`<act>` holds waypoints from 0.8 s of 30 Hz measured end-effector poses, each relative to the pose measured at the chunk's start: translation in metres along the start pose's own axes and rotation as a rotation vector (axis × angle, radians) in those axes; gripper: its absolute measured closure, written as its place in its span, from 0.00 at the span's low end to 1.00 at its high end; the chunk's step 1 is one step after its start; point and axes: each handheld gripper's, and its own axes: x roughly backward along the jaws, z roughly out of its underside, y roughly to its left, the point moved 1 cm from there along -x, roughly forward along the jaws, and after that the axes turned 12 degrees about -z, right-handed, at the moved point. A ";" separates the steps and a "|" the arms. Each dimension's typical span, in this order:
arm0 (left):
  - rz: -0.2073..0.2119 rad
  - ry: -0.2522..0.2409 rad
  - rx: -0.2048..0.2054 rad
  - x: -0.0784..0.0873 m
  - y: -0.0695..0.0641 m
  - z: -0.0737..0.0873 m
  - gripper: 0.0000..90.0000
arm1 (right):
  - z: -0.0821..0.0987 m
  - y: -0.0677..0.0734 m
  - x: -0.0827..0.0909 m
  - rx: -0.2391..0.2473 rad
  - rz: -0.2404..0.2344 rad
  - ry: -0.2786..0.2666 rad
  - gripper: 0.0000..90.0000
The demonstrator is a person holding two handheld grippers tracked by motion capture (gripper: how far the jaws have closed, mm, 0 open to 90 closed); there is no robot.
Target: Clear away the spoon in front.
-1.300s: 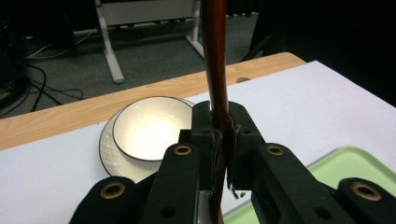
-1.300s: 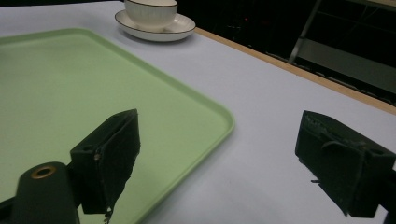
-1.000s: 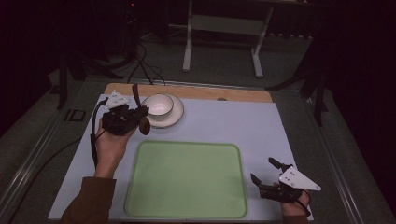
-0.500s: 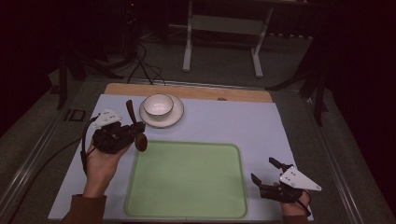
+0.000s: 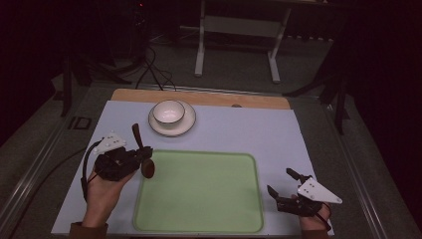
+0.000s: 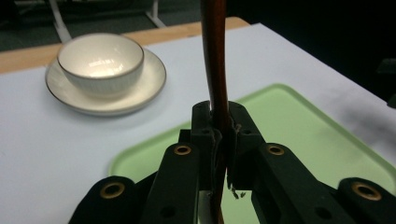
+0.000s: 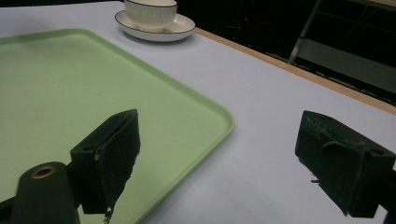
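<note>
The spoon (image 5: pixel 142 152), dark brown and apparently wooden, is held in the left gripper (image 5: pixel 130 160), whose jaws are pinched tight on the handle partway along its length. In the high view the handle points away from the person and the bowl end hangs just over the near-left edge of the green tray (image 5: pixel 199 219). The left gripper view confirms the clamp: the handle (image 6: pixel 215 84) rises straight up between the two jaws with no visible gap on either side. A grip at mid-handle leaves the bowl end free, which in my judgement suits laying the spoon down flat on the tray rather than scooping.

The tray lies empty in the middle of the bench (image 5: pixel 278 129), long side toward the person, so either hand can reach it. Beyond it, near the far edge, a white bowl (image 5: pixel 168 111) sits centred on its saucer (image 5: pixel 186 124); the pair stands well apart from the spoon.

The right gripper (image 5: pixel 288 191) rests at the near right corner of the bench, just beside the tray, jaws spread wide and holding nothing. The right gripper view shows bare bench surface between its two pads (image 7: pixel 112 149). It appears parked out of the way while the left hand does the work.
</note>
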 end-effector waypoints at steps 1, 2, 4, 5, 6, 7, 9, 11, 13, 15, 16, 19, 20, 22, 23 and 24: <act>0.004 0.007 0.000 -0.001 -0.001 0.003 0.93 | 0.000 0.000 0.000 0.000 0.000 0.000 0.15; 0.006 0.013 0.000 -0.002 -0.002 0.006 0.93 | 0.000 0.000 0.000 0.000 0.000 0.000 0.15; 0.011 0.031 -0.001 -0.004 -0.003 0.011 0.93 | 0.000 0.000 0.000 0.000 -0.001 0.001 0.15; 0.012 0.039 0.004 -0.006 -0.003 0.014 0.93 | 0.000 0.000 0.000 0.001 -0.001 0.001 0.15; 0.017 0.047 0.009 -0.007 -0.003 0.017 0.93 | 0.000 0.000 0.000 0.001 -0.001 0.000 0.15; 0.019 0.055 0.016 -0.008 -0.003 0.020 0.93 | 0.000 0.000 0.000 0.000 0.000 0.000 0.15; 0.025 0.073 0.025 -0.011 -0.005 0.027 0.93 | 0.000 0.000 0.000 0.001 0.000 -0.003 0.15; 0.028 0.083 0.025 -0.012 -0.005 0.031 0.93 | 0.000 0.000 0.000 0.000 0.000 -0.002 0.15; 0.041 0.107 0.036 -0.015 -0.007 0.042 0.93 | 0.000 0.000 0.000 0.000 -0.002 0.002 0.15; 0.044 0.127 0.044 -0.017 -0.009 0.049 0.93 | 0.000 0.001 0.000 0.001 -0.002 0.002 0.15; 0.048 0.134 0.048 -0.018 -0.010 0.052 0.93 | 0.000 0.000 0.000 0.000 -0.002 0.002 0.15; 0.052 0.168 0.052 -0.022 -0.012 0.062 0.93 | 0.000 0.000 -0.001 -0.001 -0.003 0.003 0.15; 0.056 0.184 0.055 -0.024 -0.012 0.066 0.93 | 0.000 0.000 -0.001 0.000 -0.002 0.003 0.15; 0.059 0.201 0.063 -0.027 -0.013 0.072 0.93 | 0.000 0.001 -0.001 0.001 -0.002 0.004 0.15; 0.059 0.201 0.063 -0.027 -0.013 0.072 0.93 | 0.000 0.001 -0.001 0.001 -0.002 0.004 0.15; 0.064 0.224 0.072 -0.031 -0.012 0.078 0.93 | 0.000 0.001 -0.001 0.001 -0.001 0.005 0.15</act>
